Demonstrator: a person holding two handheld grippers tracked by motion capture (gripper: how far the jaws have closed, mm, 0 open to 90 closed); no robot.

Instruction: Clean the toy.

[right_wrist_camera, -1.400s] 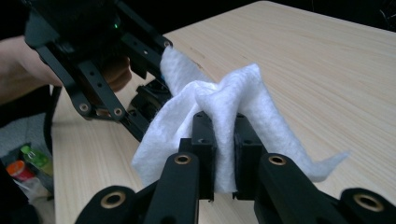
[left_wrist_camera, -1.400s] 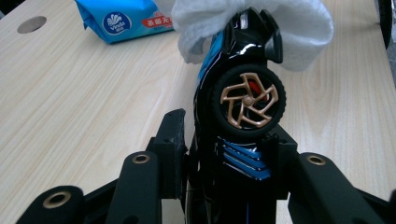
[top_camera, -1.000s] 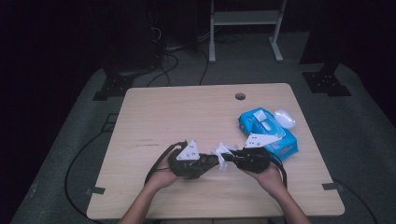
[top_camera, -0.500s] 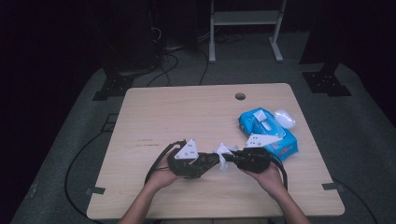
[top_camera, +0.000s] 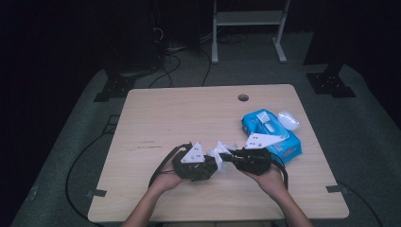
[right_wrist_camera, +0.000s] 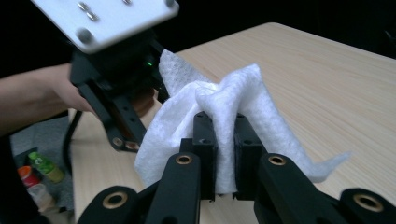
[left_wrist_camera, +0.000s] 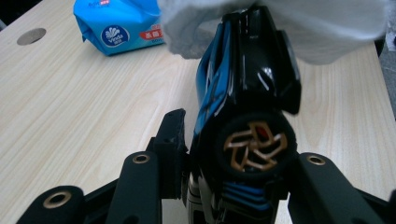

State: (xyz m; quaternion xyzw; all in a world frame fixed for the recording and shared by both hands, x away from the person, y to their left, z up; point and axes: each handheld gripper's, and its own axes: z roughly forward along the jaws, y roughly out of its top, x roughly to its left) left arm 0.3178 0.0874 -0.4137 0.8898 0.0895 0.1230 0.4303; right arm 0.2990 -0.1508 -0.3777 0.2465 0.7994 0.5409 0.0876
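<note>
My left gripper (top_camera: 211,164) (left_wrist_camera: 233,156) is shut on a black and blue toy car (left_wrist_camera: 243,102), gripping it by its sides, a bronze-spoked wheel towards the camera. The right gripper (top_camera: 228,156) (right_wrist_camera: 223,135) is shut on a crumpled white wipe (right_wrist_camera: 224,100) (top_camera: 221,150). The two grippers point at each other near the table's front edge. In the left gripper view the wipe (left_wrist_camera: 289,28) drapes over the car's far end. In the right gripper view the left gripper (right_wrist_camera: 116,70) stands just behind the wipe, and the car is mostly hidden.
A blue pack of wipes (top_camera: 270,135) (left_wrist_camera: 119,25) lies right of centre on the wooden table (top_camera: 189,118), with a white lid-like piece (top_camera: 288,119) beside it. A cable hole (top_camera: 243,98) sits near the far edge. Cables trail off the front.
The right gripper with the wipe has lifted slightly against the car. The left gripper has stayed where it was.
</note>
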